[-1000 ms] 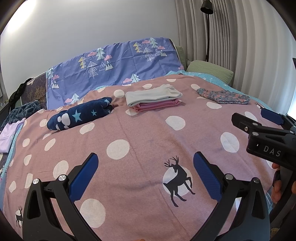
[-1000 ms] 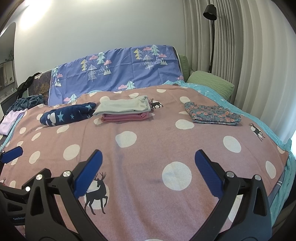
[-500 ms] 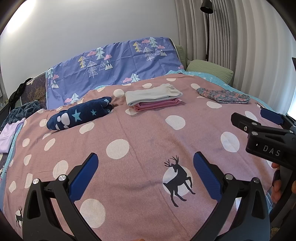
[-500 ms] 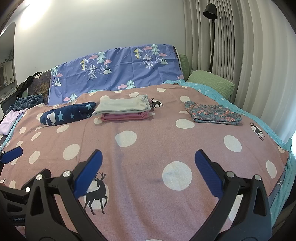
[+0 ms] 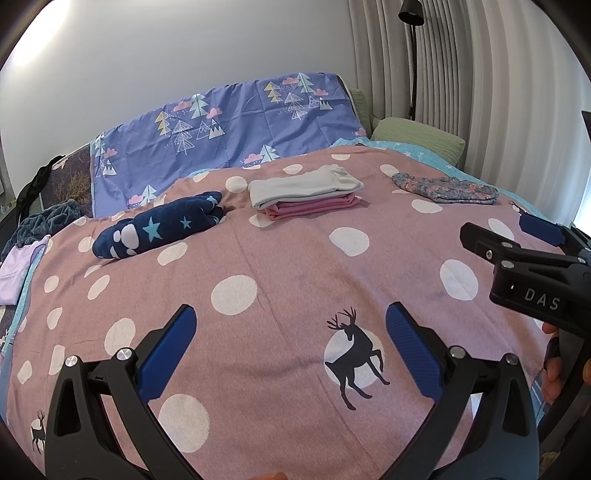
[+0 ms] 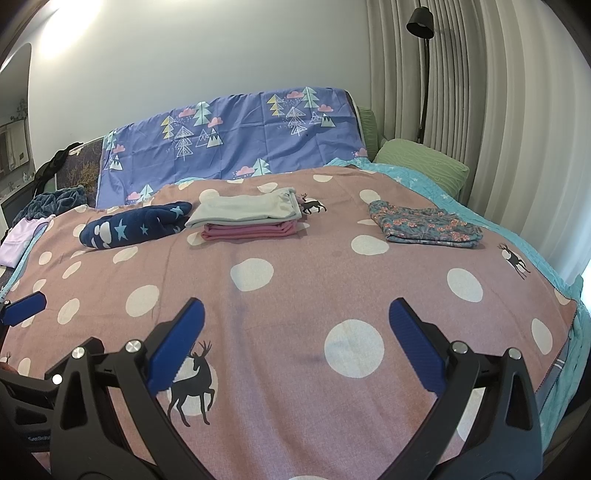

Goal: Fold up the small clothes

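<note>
Folded clothes lie far back on a pink dotted blanket (image 5: 295, 280). A grey garment (image 5: 303, 186) tops a pink one (image 5: 314, 208); the stack also shows in the right wrist view (image 6: 247, 218). A navy star-print garment (image 5: 162, 227) (image 6: 136, 227) lies left of the stack, and a folded floral garment (image 5: 447, 188) (image 6: 424, 225) lies to the right. My left gripper (image 5: 290, 347) is open and empty above the near blanket. My right gripper (image 6: 295, 343) is open and empty beside it, also seen at the right of the left wrist view (image 5: 524, 251).
A purple tree-print sheet (image 6: 229, 144) covers the headboard. A green pillow (image 6: 421, 162) and floor lamp (image 6: 421, 22) stand by the curtain at back right. Lilac and dark teal clothes (image 5: 22, 251) lie at the bed's left edge.
</note>
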Available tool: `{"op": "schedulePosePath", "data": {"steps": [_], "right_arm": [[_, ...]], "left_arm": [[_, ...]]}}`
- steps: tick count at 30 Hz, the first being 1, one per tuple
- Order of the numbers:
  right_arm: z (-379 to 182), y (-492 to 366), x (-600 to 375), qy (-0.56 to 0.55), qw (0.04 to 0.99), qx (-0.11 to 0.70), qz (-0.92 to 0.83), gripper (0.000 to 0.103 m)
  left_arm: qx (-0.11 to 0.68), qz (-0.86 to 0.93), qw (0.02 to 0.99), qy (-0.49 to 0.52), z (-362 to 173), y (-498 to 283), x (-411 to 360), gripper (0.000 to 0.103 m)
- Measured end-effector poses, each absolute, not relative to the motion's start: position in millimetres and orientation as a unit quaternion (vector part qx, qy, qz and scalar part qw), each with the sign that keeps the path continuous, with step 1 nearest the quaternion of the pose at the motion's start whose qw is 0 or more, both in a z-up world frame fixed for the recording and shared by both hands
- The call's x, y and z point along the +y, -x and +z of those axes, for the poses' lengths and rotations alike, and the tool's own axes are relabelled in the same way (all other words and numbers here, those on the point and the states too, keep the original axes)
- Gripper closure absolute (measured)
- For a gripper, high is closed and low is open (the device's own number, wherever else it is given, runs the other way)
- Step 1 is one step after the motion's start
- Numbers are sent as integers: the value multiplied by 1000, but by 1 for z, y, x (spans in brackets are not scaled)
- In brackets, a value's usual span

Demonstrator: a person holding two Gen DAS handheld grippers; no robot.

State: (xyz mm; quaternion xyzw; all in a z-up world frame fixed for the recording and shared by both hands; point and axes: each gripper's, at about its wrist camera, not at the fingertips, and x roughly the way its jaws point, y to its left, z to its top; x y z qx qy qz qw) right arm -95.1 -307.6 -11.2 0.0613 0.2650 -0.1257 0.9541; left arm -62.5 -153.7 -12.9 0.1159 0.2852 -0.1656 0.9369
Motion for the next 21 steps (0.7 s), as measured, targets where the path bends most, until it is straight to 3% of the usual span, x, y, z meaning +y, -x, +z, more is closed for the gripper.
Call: {"op": "schedulePosePath", "data": {"steps": [21], "right_arm": [[-14,95,-308,-60,954,267,-125,2]], "left_arm": [[281,-162,939,-117,-15,65,-147,1]]}}
